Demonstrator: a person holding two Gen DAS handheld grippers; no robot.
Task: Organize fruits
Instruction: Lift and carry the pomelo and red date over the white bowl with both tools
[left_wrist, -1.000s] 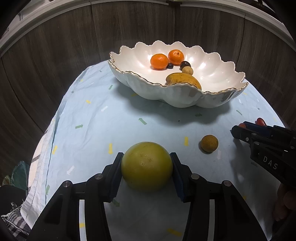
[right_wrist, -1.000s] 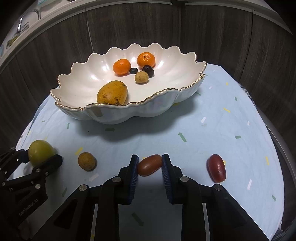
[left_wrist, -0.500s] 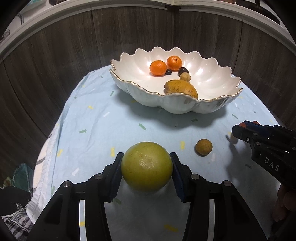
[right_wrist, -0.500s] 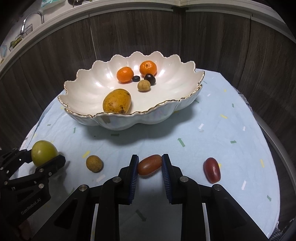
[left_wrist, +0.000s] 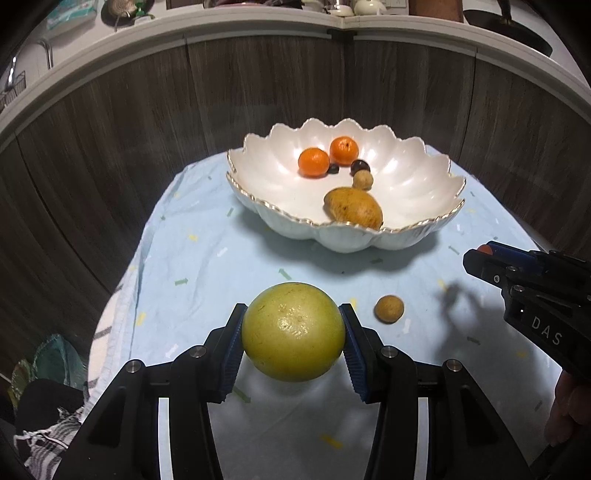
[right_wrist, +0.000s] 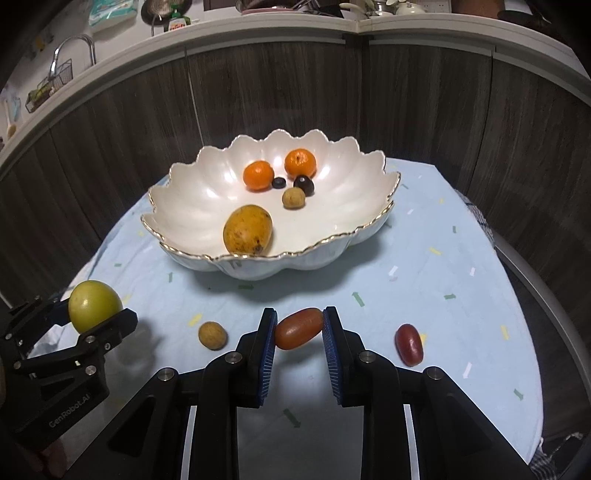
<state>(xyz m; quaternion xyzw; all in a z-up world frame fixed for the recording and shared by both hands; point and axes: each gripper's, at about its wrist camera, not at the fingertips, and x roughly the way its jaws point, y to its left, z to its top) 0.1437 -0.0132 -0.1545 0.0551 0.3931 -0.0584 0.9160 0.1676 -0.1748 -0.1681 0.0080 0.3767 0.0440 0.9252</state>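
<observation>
My left gripper (left_wrist: 293, 332) is shut on a round yellow-green fruit (left_wrist: 293, 332), held above the pale blue cloth; the same fruit (right_wrist: 94, 304) shows at the left of the right wrist view. My right gripper (right_wrist: 299, 328) is shut on an oblong reddish-brown fruit (right_wrist: 298, 328), also lifted off the cloth. Ahead stands a white scalloped bowl (right_wrist: 177, 184) (left_wrist: 417, 173) holding a yellow mango (right_wrist: 247, 229), two oranges (right_wrist: 258, 175), a small tan fruit and two dark berries. A small brown round fruit (right_wrist: 212, 335) (left_wrist: 388, 309) and a dark red oblong fruit (right_wrist: 409, 344) lie on the cloth.
The cloth-covered round table (right_wrist: 461, 266) ends close to a dark wood-panelled wall (right_wrist: 424, 92) behind the bowl. A counter ledge with kitchen items runs above it. A person's fingers (left_wrist: 569, 410) show at the right edge of the left wrist view.
Both grippers have risen with their fruits still held. The bowl and the loose fruits have slid lower and look farther off in both views.
</observation>
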